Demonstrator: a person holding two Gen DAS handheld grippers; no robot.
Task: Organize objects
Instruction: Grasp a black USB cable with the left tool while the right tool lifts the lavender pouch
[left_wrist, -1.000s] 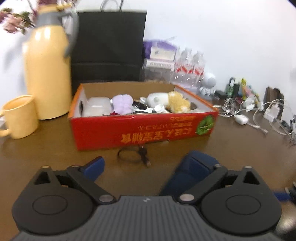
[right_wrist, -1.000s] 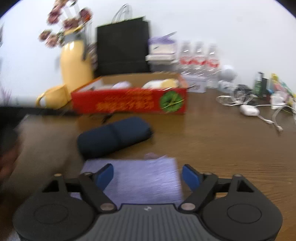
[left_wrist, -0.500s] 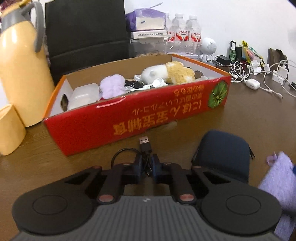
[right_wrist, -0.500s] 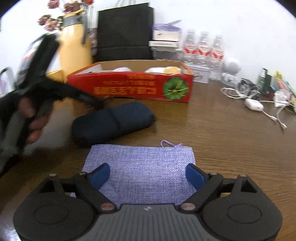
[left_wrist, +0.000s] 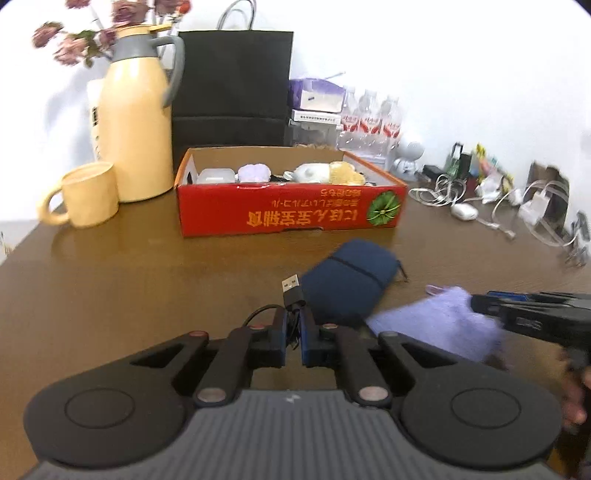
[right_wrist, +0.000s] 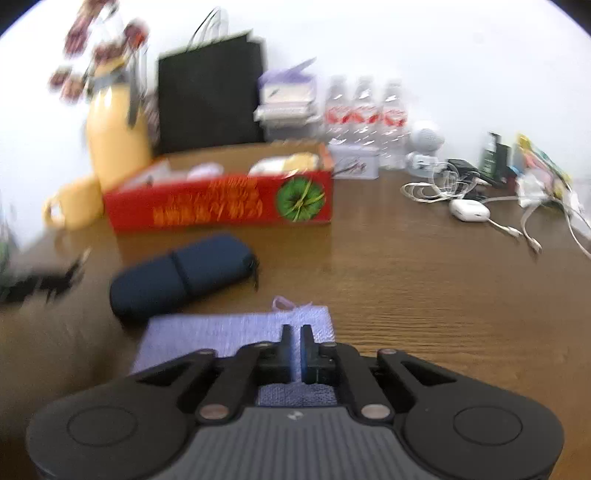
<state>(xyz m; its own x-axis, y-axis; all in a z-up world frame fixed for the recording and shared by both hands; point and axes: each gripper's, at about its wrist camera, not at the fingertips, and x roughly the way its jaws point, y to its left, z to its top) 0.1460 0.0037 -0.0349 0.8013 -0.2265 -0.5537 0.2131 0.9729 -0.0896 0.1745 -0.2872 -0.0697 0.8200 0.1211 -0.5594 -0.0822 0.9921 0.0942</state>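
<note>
Brown wood tabletop (left_wrist: 129, 288), white wall behind. Black USB cable (left_wrist: 291, 295) pinched in left gripper (left_wrist: 293, 332), lifted mid-table, plug fwd. Right gripper (right_wrist: 293, 350) jaws just closing, nearly together over lilac cloth pouch (right_wrist: 229, 332) near front edge; grip unclear. Navy zip case (left_wrist: 347, 288) just beside pouch. Red cardboard box (left_wrist: 288, 214) w/ small items toward back edge; yellow mug (left_wrist: 88, 194) + jug (left_wrist: 133, 136) at its left.
</note>
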